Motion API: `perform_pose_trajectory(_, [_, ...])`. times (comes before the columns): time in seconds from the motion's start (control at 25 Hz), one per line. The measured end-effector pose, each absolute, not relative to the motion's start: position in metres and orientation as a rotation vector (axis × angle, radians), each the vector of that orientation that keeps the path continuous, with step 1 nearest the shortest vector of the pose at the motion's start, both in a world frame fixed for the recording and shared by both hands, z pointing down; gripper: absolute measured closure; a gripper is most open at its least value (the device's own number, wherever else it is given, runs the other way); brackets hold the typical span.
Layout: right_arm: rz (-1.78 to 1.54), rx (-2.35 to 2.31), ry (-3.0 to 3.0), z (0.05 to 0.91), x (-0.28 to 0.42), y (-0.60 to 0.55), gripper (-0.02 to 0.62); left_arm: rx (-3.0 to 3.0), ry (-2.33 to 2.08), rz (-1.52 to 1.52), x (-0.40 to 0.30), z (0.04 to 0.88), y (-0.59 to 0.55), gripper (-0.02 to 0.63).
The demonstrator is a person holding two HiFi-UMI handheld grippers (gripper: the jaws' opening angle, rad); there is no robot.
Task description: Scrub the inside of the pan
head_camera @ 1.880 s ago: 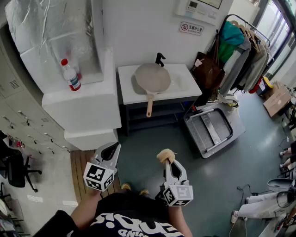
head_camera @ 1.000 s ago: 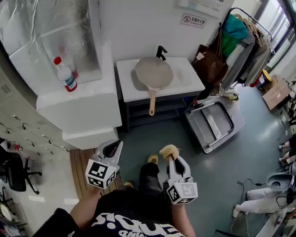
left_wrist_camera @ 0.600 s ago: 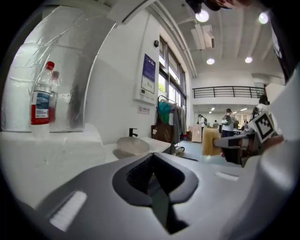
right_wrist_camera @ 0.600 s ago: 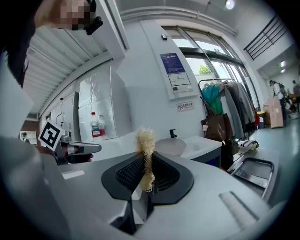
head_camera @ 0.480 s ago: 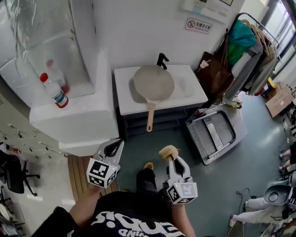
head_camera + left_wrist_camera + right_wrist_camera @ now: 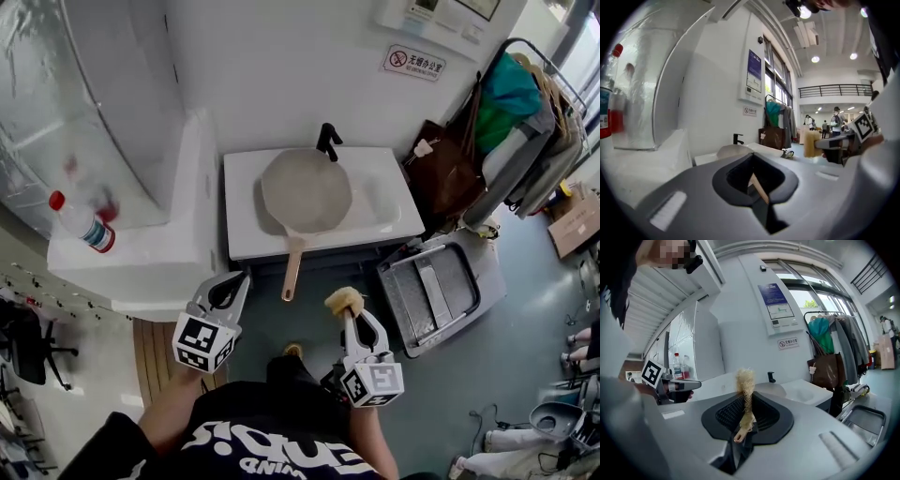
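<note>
As I walk closer, the pan (image 6: 306, 192) on the sink counter (image 6: 242, 234) sits nearer than a second ago, though not yet within reach; my right gripper (image 6: 344, 314) pinches the fibrous scrubber (image 6: 343, 300); my left gripper (image 6: 230, 289) is pressed together, empty.

Head view steeply down from above; both gripper views level, facing far counter (image 6: 246, 230); pan (image 6: 306, 192) shared.

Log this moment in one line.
left gripper: shut, empty | right gripper: shut on scrubber | pan: on counter, untouched | scrubbing: not started
</note>
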State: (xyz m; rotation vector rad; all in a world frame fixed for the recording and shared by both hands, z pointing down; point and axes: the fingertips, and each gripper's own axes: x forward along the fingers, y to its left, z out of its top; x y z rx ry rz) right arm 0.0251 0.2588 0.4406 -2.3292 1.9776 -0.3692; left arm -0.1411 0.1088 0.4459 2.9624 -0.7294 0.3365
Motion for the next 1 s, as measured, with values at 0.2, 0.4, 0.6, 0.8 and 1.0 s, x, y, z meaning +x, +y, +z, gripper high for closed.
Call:
perform_pose_trajectory(0.2, [-0.332,-2.285,2.024,0.431,0.063,0.222,0.545,2.958,-0.791,0.316,-0.108,0.439,0.077,0.612])
perform_pose_trajectory(0.4, [-0.324,-2.238,2.066,0.427,0.099,0.201,0.545,2.963,-0.845,0.286,-0.078,0.431,0.054,0.612])
perform_pose_trajectory(0.6, [-0.349,-2.201,2.106,0.434,0.122,0.180,0.545,2.953,-0.913,0.304,-0.064,0.429,0.034,0.612])
perform_pose_trajectory(0.8, [-0.371,-2.178,2.124,0.439,0.130,0.153,0.545,2.925,-0.950,0.325,-0.065,0.435,0.013,0.612])
perform_pose_trajectory(1.0, [-0.386,-2.181,2.104,0.440,0.135,0.123,0.545,2.916,-0.940,0.319,-0.057,0.440,-0.015,0.612])
